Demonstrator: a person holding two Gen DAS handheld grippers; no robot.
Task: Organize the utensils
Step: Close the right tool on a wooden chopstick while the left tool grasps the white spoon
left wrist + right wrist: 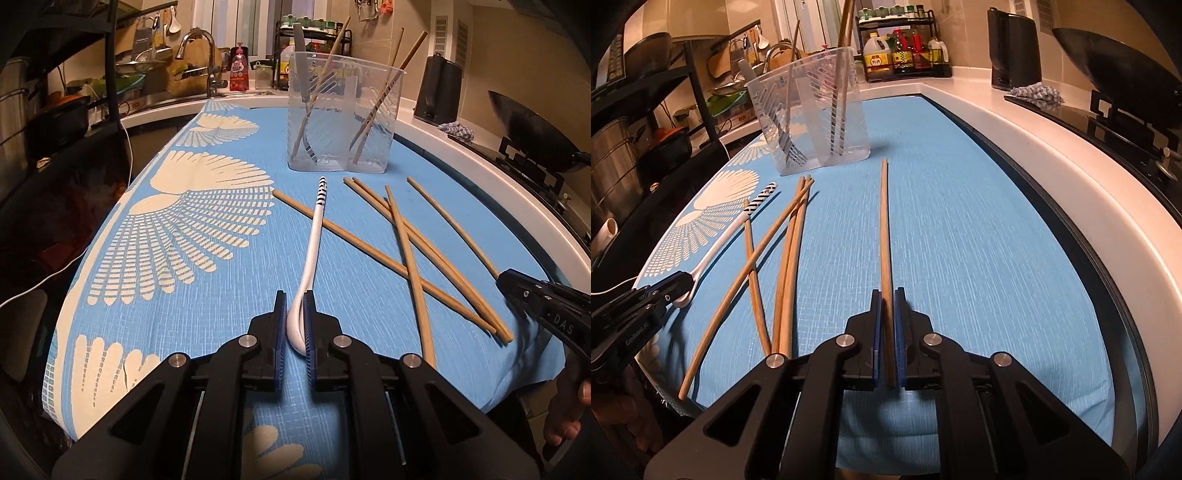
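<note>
The left gripper [295,295] is pinching the bowl end of a white spoon [314,243], whose striped handle is pointing toward the clear plastic holder [343,110] at the far end of the blue patterned cloth [207,325] covering the surface. The right gripper [885,293] is pinching the near end of a single wooden chopstick [884,221], which is lying straight ahead toward the holder. Between the two grippers, five loose chopsticks [417,251] are lying crossed on the cloth. The holder is already carrying several chopsticks and a grey-handled utensil.

Risks from this position:
- The spoon handle is lying across one loose chopstick. Lifting the spoon may be dragging or rolling that chopstick.
- The spoon bowl is smooth and curved. The grip is probably shallow, so the spoon may be pivoting or slipping once raised.
- The chopstick is held at one end only. Its long free end may be swinging and striking the holder rim instead of entering.
- The holder looks light. A sideways knock may be tipping it.
- Both grippers are likely heading for the same holder and may be colliding.

Readable writing: "DAS" on the right gripper body in the left wrist view; "GenRobot.AI" on the left gripper body in the right wrist view. Bottle labels in the background are too small to read.
</note>
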